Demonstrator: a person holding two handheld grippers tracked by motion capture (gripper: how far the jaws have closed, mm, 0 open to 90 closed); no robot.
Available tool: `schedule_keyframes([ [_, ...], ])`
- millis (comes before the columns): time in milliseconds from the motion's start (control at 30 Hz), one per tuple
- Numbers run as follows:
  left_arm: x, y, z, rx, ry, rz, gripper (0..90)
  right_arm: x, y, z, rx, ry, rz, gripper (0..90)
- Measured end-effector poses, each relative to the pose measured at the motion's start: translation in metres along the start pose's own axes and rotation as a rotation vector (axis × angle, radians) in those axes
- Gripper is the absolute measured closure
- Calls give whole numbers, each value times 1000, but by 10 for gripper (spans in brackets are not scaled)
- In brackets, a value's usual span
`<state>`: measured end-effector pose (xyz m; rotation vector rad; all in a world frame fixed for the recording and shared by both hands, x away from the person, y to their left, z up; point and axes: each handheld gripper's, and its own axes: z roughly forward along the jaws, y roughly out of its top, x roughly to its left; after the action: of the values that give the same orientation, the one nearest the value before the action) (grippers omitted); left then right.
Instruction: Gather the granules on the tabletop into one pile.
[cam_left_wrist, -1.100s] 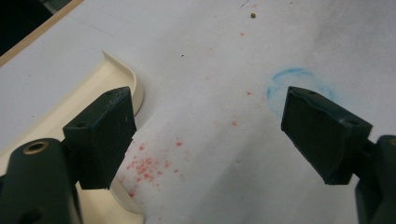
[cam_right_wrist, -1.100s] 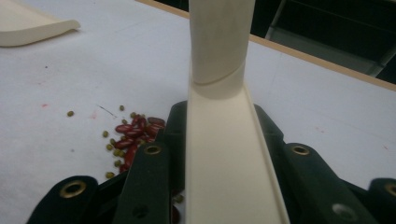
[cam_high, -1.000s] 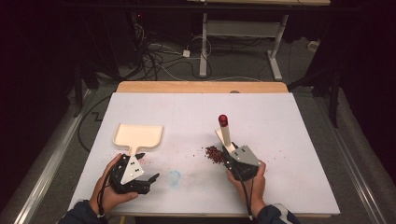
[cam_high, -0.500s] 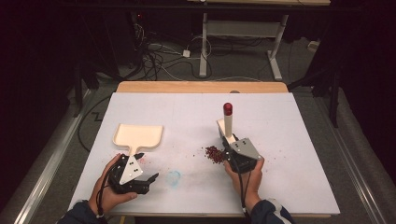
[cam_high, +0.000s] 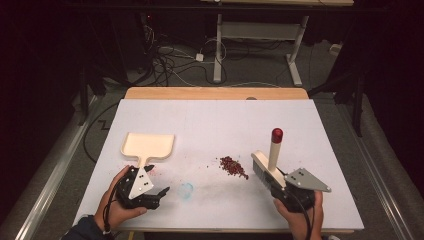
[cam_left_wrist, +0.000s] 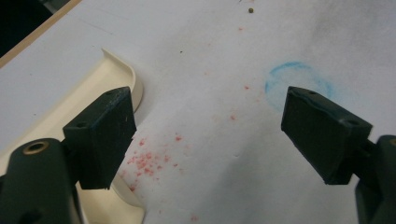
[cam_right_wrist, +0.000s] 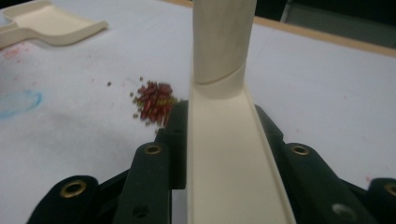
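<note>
1. The white rectangular worktop (cam_high: 220, 125) has a wooden strip along its far edge. Its far half is bare, and wide open surface lies between the two hands.
2. The small heap of dark red granules (cam_high: 233, 166) lies near the middle, slightly right, well apart from every worktop edge.
3. The cream plastic dustpan (cam_high: 148, 146) lies at the left with its mouth toward the far side and its handle pointing near. It sits well in from the left edge.
4. The cream hand brush with a red-capped handle (cam_high: 272, 156) stands at the right of the heap, just beside it, with its handle rising toward the far side. Clear surface runs from it to the right edge.
5. The left gripper view shows what the high view barely gives: a faint blue ring mark (cam_left_wrist: 299, 84) on the surface, scattered pink specks, and the dustpan's curved rim beside one jaw.
6. The right gripper view shows the brush's cream back clamped between the jaws, and loose grains around the heap.
7. The left gripper (cam_high: 145, 186) rests near the dustpan handle with jaws spread wide and nothing between them; whether a jaw touches the dustpan cannot be told.
8. The right gripper (cam_high: 280, 186) is closed tight, pinching the brush.
</note>
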<state>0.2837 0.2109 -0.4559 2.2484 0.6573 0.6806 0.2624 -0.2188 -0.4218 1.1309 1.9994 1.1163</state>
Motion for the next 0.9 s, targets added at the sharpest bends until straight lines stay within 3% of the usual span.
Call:
schedule_keyframes([
  [167, -1, 2, 2, 3, -3, 7, 171, 7, -10, -1, 46, 61, -2, 674],
  [300, -1, 2, 3, 7, -7, 9, 171, 18, -6, 10, 42, 75, -47, 673],
  [400, 0, 1, 3, 5, -9, 2, 171, 21, -2, 17, 38, 76, -54, 673],
  [467, 0, 1, 3, 4, -10, 0, 170, 20, 0, 21, 29, 61, -69, 674],
  [533, 0, 1, 3, 5, -11, 1, 171, 18, 2, 23, 23, 76, -44, 674],
  [667, 0, 1, 3, 8, -10, 4, 171, 15, 4, 25, 13, 79, -39, 674],
  [900, 0, 2, 3, 7, -8, -1, 171, 11, 11, 16, -33, 94, -45, 673],
])
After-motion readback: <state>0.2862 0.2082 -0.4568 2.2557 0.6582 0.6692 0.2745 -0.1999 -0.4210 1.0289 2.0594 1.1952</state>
